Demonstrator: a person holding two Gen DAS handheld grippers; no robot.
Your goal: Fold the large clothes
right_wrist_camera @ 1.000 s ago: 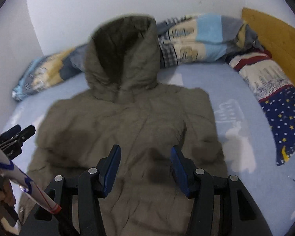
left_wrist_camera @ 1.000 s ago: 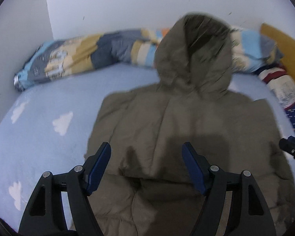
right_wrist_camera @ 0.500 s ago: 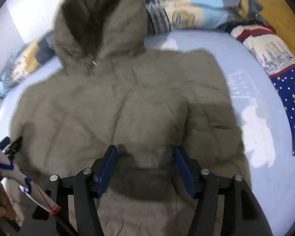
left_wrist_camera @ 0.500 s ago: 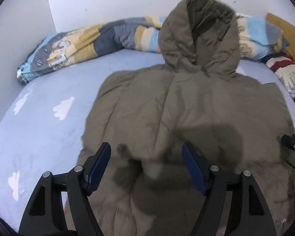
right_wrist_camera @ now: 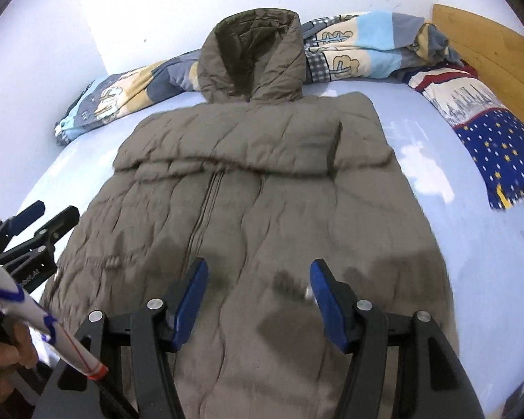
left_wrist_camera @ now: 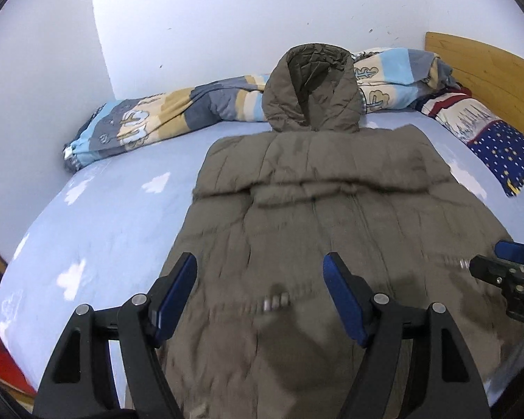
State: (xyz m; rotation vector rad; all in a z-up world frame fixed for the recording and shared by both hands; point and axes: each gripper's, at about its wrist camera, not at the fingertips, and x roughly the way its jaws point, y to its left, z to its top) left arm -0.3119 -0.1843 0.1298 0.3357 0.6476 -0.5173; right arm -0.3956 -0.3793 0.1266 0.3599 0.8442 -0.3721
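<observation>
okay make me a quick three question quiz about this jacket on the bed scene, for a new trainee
1. True or false: the olive hooded jacket lies spread on the light blue bed sheet.
2. The jacket's hood rests against: A) the rolled patterned blanket, B) a chair, C) a box.
3. Fill in: the jaws of the left gripper and right gripper are both ____.

Key: 1 true; 2 A; 3 open, holding nothing.
</observation>
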